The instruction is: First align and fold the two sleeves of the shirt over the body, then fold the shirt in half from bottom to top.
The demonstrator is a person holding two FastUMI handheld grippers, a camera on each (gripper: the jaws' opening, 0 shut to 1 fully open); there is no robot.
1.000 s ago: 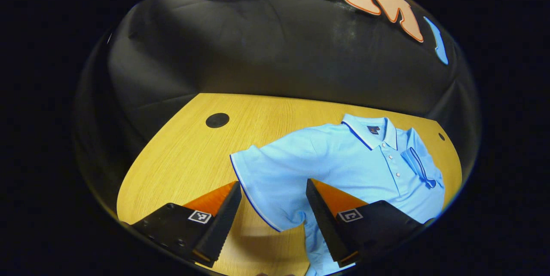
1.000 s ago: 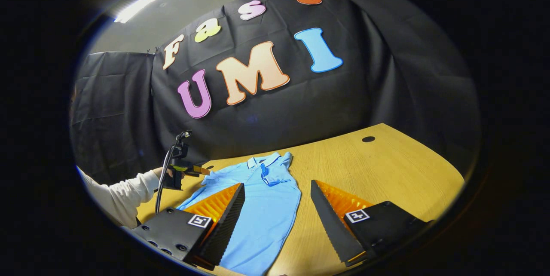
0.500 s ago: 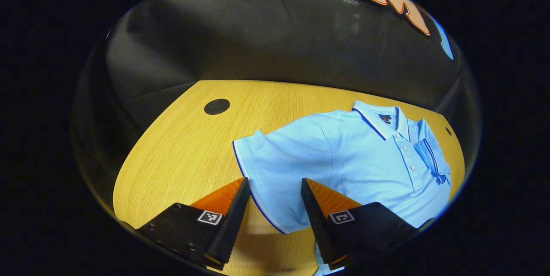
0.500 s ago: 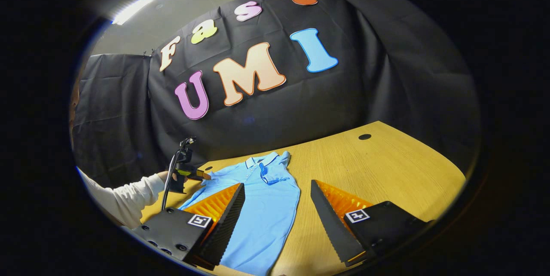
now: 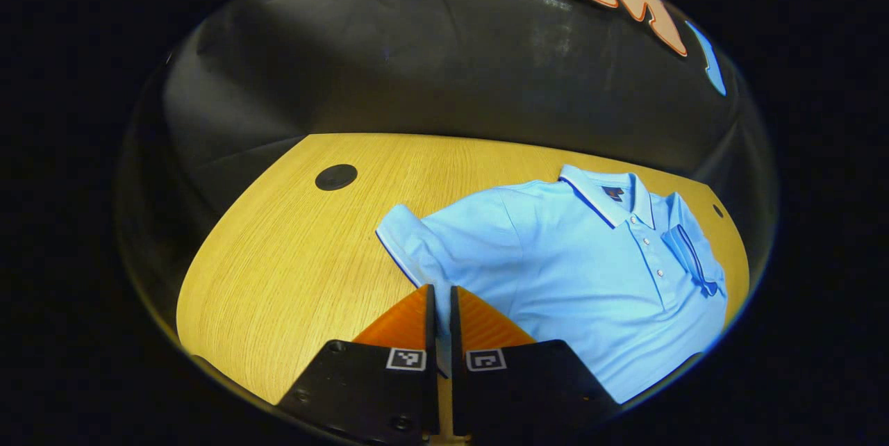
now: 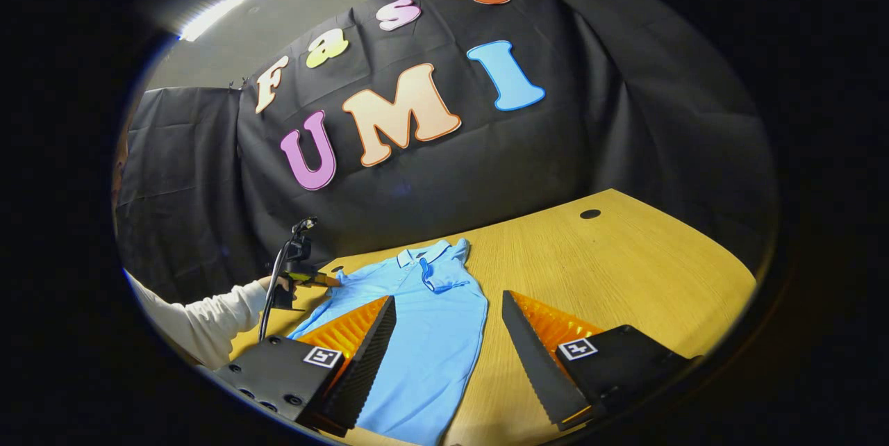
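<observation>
A light blue polo shirt [image 5: 590,265] lies face up on the wooden table [image 5: 278,272], collar toward the booth wall. Its far sleeve [image 5: 687,258] is folded over the chest. The near sleeve [image 5: 410,237] runs into my left gripper [image 5: 440,293], which is shut on its hem, with a sliver of blue cloth between the fingers. In the right gripper view the shirt [image 6: 430,342] stretches toward me. My right gripper [image 6: 447,296] hangs open above its lower body, holding nothing. Farther off, the left gripper [image 6: 323,279] sits at the shirt's sleeve, held by a hand in a white sleeve [image 6: 201,321].
Round dark cable holes [image 5: 336,176] [image 6: 590,213] mark the table's far corners, and a smaller one [image 5: 717,210] sits beyond the collar. The black cloth wall stands close behind the table. Bare wood [image 6: 625,272] spreads to the right of the shirt.
My left gripper has moved onto the near sleeve and shut on its hem; the sleeve edge is now bunched and drawn in. The right gripper has barely moved and stays open.
</observation>
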